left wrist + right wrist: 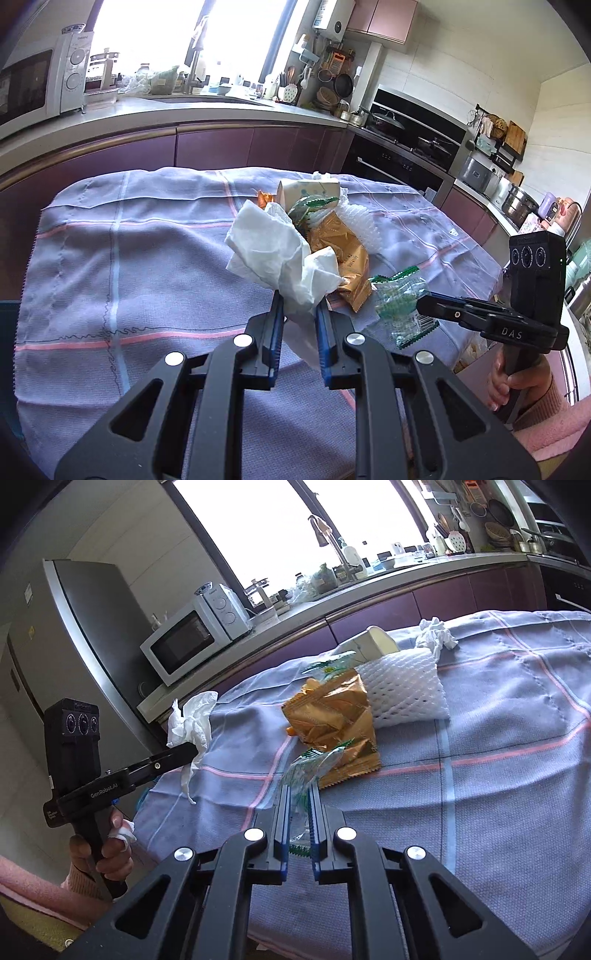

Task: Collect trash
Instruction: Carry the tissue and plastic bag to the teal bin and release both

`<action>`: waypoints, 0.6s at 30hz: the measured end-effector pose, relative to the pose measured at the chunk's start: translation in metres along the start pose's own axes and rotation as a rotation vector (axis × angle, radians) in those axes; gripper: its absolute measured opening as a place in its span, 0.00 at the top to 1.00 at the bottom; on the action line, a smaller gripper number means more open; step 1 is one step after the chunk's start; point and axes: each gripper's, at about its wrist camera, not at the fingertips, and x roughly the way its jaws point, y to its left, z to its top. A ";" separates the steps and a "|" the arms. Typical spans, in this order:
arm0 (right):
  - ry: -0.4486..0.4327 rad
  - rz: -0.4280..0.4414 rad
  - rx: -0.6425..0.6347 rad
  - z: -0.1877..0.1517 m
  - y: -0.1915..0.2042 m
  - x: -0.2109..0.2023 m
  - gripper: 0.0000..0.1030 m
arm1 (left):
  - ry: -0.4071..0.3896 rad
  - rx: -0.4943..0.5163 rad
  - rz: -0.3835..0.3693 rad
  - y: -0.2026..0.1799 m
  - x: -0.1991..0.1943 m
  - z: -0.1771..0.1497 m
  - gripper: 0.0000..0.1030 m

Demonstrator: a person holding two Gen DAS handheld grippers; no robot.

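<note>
Crumpled white tissue (pixel 284 254), crinkly green-printed wrapper (pixel 314 771)

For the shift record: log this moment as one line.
left gripper: shut on white tissue | right gripper: shut on green clear wrapper | left on cloth: gold snack bag, foam net, paper cup

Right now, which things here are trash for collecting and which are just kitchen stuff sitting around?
Trash:
white tissue, in left gripper
clear green wrapper, in right gripper
gold snack bag
white foam net
paper cup
crumpled tissue

Just lying about:
microwave
fridge
tablecloth
</note>
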 end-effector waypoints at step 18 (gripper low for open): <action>0.067 0.277 -0.161 0.033 0.093 0.071 0.92 | -0.100 -0.084 0.238 0.071 -0.099 -0.021 0.84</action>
